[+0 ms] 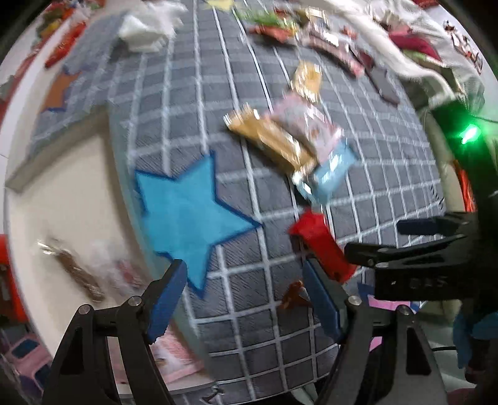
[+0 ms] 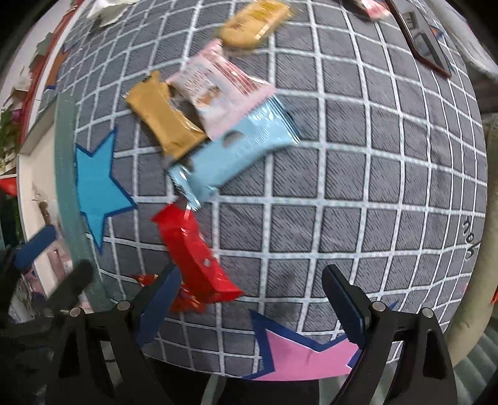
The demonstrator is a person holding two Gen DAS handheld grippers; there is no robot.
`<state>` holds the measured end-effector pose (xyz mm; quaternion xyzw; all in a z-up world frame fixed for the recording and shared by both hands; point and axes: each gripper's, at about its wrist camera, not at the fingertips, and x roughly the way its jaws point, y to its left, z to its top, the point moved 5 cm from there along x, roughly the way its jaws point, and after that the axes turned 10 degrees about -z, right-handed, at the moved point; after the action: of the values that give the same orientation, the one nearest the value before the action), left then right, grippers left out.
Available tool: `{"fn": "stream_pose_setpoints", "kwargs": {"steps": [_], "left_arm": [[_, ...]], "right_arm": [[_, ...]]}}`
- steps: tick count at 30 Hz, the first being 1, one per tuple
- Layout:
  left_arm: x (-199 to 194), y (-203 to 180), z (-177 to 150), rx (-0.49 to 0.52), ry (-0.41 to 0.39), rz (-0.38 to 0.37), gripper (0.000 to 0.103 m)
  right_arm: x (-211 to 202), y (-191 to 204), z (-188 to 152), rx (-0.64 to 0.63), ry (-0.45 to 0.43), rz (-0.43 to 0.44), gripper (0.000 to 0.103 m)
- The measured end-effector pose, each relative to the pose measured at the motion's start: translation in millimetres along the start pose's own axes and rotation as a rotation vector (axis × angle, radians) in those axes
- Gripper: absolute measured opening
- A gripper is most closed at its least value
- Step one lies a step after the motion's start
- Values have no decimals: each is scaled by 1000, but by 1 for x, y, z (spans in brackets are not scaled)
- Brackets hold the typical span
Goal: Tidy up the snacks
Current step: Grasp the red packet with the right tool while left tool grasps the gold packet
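Several snack packets lie in a loose row on a grey checked cloth [image 2: 373,187]: a red packet [image 2: 193,252], a light blue one [image 2: 236,149], a pink-white one [image 2: 218,84], a tan one [image 2: 162,118] and a yellow one [image 2: 255,21]. They also show in the left wrist view: red [image 1: 320,246], light blue [image 1: 330,174], pink [image 1: 308,124], tan [image 1: 274,143]. My right gripper [image 2: 252,299] is open, its left finger beside the red packet's near end. My left gripper [image 1: 246,299] is open and empty, just left of the red packet. The right gripper shows in the left view [image 1: 404,246].
A blue star [image 1: 190,215] and a pink star [image 2: 298,355] are sewn on the cloth. More snacks and clothes [image 1: 326,34] lie at the far edge. A dark phone-like slab [image 2: 423,43] lies far right. The cushion's left edge drops to a white floor [image 1: 71,202].
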<state>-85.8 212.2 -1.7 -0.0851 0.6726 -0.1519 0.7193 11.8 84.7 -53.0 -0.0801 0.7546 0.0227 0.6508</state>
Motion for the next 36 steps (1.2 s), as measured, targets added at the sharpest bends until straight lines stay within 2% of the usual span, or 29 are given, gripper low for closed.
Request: {"fn": "stream_pose_setpoints", "kwargs": {"steps": [3, 4, 7, 8, 12, 13, 14, 15, 16, 17, 18, 19, 20, 26, 33, 36], "left_arm": [[13, 7, -10, -15, 37, 24, 80], [15, 12, -14, -23, 46, 40, 80], [11, 19, -16, -30, 43, 49, 80], [8, 21, -16, -38, 41, 47, 80], [-15, 28, -6, -95, -28, 51, 80], [-20, 30, -3, -115, -43, 52, 80], [-25, 33, 1, -137, -56, 50, 80], [-29, 36, 6, -159, -67, 45, 80], [-32, 37, 12, -176, -74, 38, 80], [-34, 38, 19, -183, -75, 30, 80], [-34, 37, 26, -189, -74, 23, 80], [-32, 35, 32, -193, -73, 24, 80], [-30, 34, 40, -193, -67, 21, 80], [2, 16, 83, -226, -40, -3, 80], [36, 15, 113, -346, -17, 4, 80], [46, 12, 120, -379, -20, -6, 83]], "right_arm": [[8, -4, -12, -5, 11, -1, 93], [13, -1, -24, -6, 12, 0, 93], [21, 15, -30, -28, 17, 5, 93], [23, 18, -26, 30, -2, -23, 93], [34, 35, -19, -22, -12, -42, 92], [35, 37, -17, -33, -16, -51, 89], [36, 40, -16, -51, -23, -63, 81], [36, 48, -17, -125, 26, -63, 68], [35, 53, -17, -156, 5, -119, 54], [33, 55, -16, -178, -10, -145, 48], [31, 57, -18, -199, -25, -145, 32], [29, 64, -23, -205, -29, -141, 24], [28, 65, -25, -231, -32, -127, 24], [18, 17, -28, -117, -24, 31, 23], [4, -23, -36, -28, -47, 101, 23], [1, -34, -38, -10, -51, 118, 23]]}}
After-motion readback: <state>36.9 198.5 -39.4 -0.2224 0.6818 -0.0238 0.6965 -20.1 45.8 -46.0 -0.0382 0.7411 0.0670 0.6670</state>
